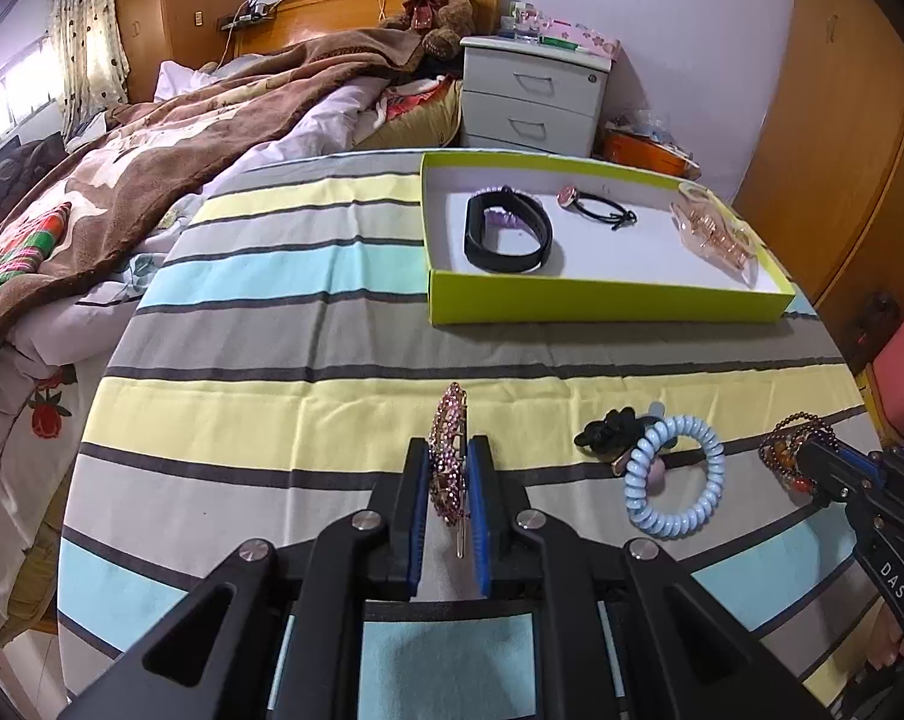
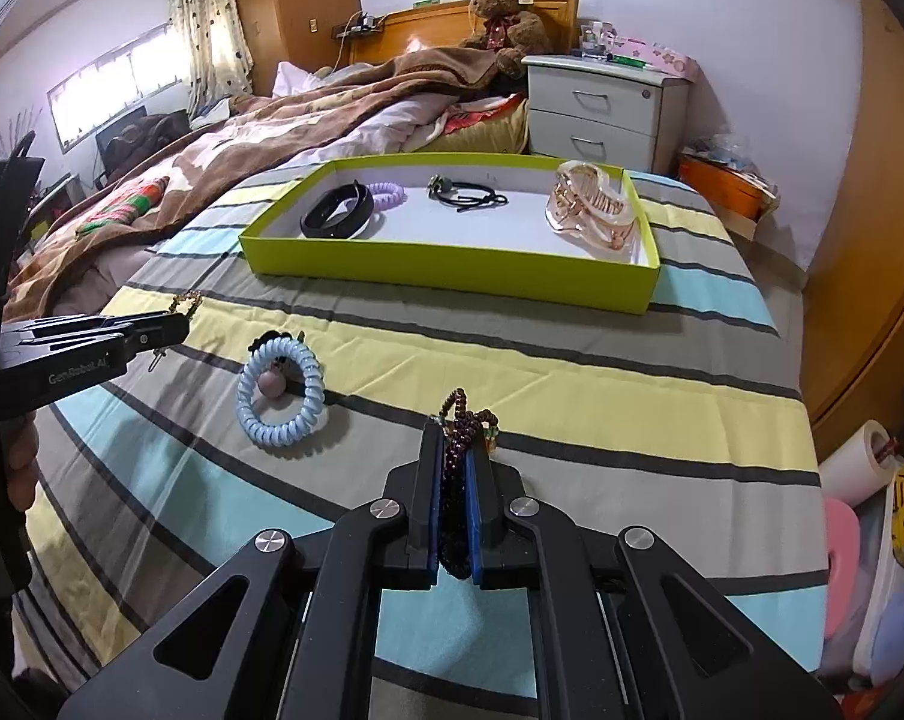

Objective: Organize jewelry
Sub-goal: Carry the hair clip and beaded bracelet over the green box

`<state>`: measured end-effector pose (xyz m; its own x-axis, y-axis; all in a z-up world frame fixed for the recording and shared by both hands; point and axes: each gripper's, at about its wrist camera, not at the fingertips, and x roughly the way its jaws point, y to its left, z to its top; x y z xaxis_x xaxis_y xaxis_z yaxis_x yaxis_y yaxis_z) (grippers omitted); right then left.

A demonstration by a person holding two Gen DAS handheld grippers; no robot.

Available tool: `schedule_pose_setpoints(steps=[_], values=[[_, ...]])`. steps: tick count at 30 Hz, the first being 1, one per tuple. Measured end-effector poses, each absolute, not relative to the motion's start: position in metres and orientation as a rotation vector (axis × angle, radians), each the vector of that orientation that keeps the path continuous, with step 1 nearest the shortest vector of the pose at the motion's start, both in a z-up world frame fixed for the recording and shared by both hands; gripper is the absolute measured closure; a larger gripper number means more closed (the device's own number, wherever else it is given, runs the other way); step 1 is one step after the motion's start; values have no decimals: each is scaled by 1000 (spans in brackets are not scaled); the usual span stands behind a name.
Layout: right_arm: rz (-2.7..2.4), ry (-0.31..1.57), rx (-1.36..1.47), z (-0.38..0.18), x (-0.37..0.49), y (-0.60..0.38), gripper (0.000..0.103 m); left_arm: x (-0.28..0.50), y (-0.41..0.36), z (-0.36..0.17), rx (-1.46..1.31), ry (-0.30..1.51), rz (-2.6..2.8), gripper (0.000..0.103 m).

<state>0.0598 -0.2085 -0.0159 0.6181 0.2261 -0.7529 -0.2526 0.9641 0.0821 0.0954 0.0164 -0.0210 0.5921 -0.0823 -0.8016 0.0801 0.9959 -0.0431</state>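
The striped surface (image 1: pixel 332 372) carries a green box (image 1: pixel 607 300) at its far side, long axis left to right, with bare cloth between box and grippers. A blue coil hair tie (image 1: pixel 676 474) lies flat between them. The left gripper (image 1: pixel 449 468) is clamped on a rhinestone hair clip (image 1: pixel 446 450) standing on edge, pointing away. The right gripper (image 2: pixel 456 450) is clamped on a dark bead bracelet (image 2: pixel 460 426)

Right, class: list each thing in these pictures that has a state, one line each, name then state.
Left tool: shut on the hair clip.
Right tool: shut on the bead bracelet.
Green box: open, no lid, holding four items.
Blue coil tie: lying loose on the cloth.
Drawers: closed.
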Motion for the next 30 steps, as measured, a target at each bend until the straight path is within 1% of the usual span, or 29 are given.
schedule_pose_setpoints(steps=[5,19,30], values=[[276,840,-37,-7,58,-208,98,94,18,-12,-19,918,-104,90],[279,785,-18,16,57,-211,99,92,15,19,-6,846,-127,90],[277,729,-12,45,76,-219,99,110,-2,39,1,814,-198,90]])
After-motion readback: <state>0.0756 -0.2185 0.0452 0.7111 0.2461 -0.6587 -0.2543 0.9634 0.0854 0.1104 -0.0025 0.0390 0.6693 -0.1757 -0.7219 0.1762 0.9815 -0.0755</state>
